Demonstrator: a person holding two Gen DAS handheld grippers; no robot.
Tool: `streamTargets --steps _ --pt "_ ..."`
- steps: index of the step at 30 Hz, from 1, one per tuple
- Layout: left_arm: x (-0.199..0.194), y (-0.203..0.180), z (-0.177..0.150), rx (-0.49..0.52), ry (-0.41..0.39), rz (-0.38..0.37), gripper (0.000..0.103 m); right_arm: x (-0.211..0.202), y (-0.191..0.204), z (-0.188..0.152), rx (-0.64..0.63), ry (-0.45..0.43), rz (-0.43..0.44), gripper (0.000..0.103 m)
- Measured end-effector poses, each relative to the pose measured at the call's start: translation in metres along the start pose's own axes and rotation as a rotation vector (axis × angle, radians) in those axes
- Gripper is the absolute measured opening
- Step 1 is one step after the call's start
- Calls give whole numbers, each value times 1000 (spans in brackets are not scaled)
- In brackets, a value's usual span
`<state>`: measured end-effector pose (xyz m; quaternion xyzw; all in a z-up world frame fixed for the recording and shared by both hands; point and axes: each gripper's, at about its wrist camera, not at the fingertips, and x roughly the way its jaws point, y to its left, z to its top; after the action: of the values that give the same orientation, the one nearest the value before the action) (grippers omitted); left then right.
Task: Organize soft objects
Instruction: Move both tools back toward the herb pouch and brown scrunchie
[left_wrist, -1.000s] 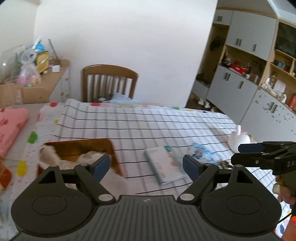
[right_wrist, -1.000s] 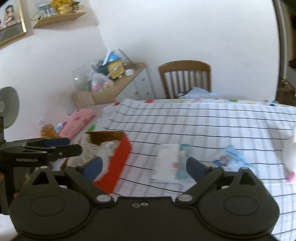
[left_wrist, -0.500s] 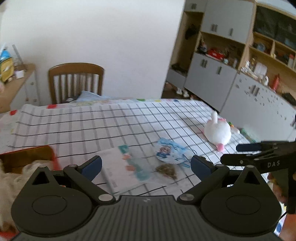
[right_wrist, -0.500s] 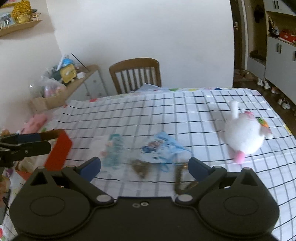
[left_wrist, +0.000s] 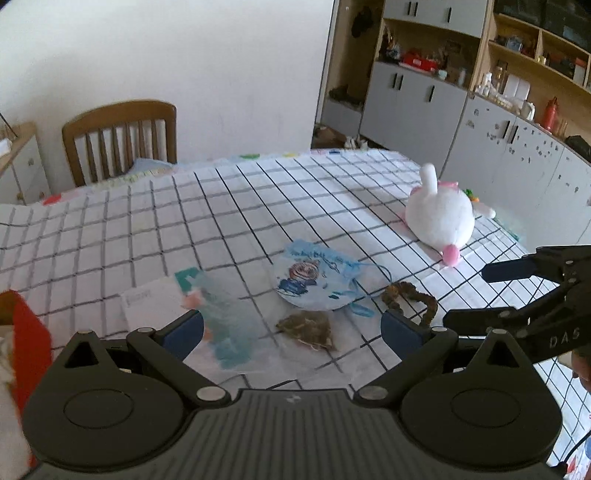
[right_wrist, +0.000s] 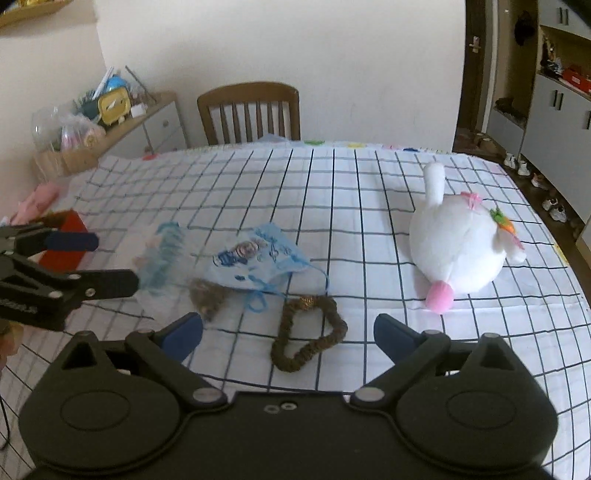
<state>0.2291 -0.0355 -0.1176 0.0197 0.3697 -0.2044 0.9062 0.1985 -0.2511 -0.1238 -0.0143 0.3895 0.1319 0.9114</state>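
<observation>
A white plush bunny (left_wrist: 441, 218) lies on the checked tablecloth at the right; it also shows in the right wrist view (right_wrist: 458, 243). A blue printed face mask (left_wrist: 314, 277) (right_wrist: 255, 262), a brown scrunchie (right_wrist: 310, 336) (left_wrist: 410, 299), a small brown pouch (left_wrist: 306, 328) (right_wrist: 208, 295) and a tissue pack (left_wrist: 207, 314) (right_wrist: 162, 258) lie mid-table. My left gripper (left_wrist: 291, 330) is open and empty above the pouch. My right gripper (right_wrist: 288, 332) is open and empty above the scrunchie.
A red box (left_wrist: 22, 332) (right_wrist: 62, 240) holding a white fluffy thing sits at the table's left edge. A wooden chair (right_wrist: 251, 110) stands at the far side. Grey cabinets (left_wrist: 443, 103) line the right wall. A cluttered side cabinet (right_wrist: 110, 122) stands far left.
Both grippers have swung right, away from the red box, toward the mask, scrunchie and bunny. Both stay open and empty.
</observation>
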Motion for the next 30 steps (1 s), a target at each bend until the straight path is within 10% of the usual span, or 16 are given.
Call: streamTargets --steps 14,30 --pt "53 -13 -2 65 70 54 100 40 -7 -6 -4 61 -8 94" --pt "83 -13 -3 69 150 15 52 66 -3 -4 11 81 -101 74"
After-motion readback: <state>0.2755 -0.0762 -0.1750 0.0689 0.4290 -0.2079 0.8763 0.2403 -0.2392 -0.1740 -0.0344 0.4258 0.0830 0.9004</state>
